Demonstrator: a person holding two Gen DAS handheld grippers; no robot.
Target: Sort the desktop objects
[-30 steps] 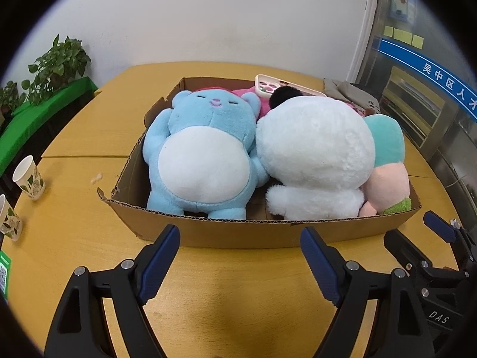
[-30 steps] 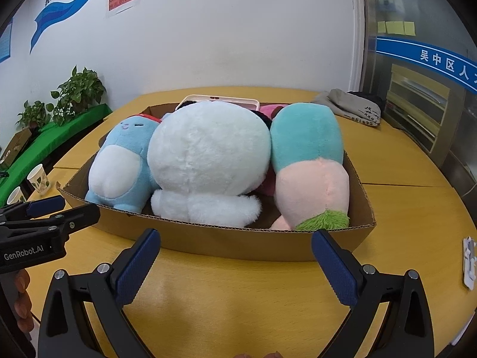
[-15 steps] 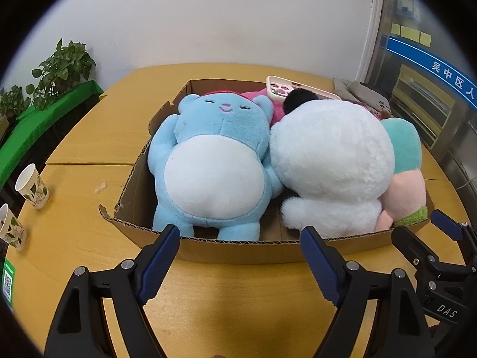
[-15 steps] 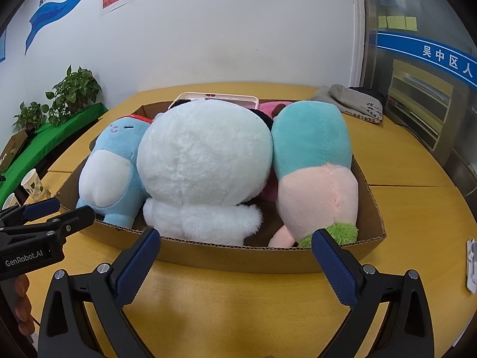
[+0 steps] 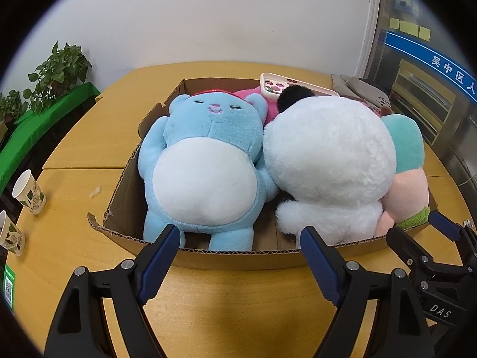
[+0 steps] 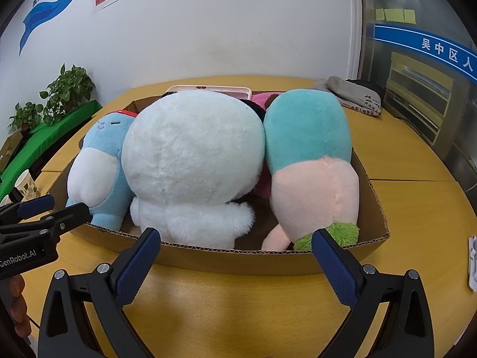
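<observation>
Both the left gripper (image 5: 240, 243) and right gripper (image 6: 235, 246) stand wide open and empty at the corrugated cardboard box (image 5: 238, 258), which holds a fuzzy blue bear (image 5: 205, 164), a fluffy round white plush (image 6: 190, 161) and a smooth teal-and-pink plush (image 6: 310, 155).

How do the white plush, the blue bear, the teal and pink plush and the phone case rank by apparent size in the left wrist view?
1. white plush and blue bear: too alike to rank.
2. teal and pink plush, partly hidden behind the white one.
3. phone case, farthest away and half hidden.
</observation>
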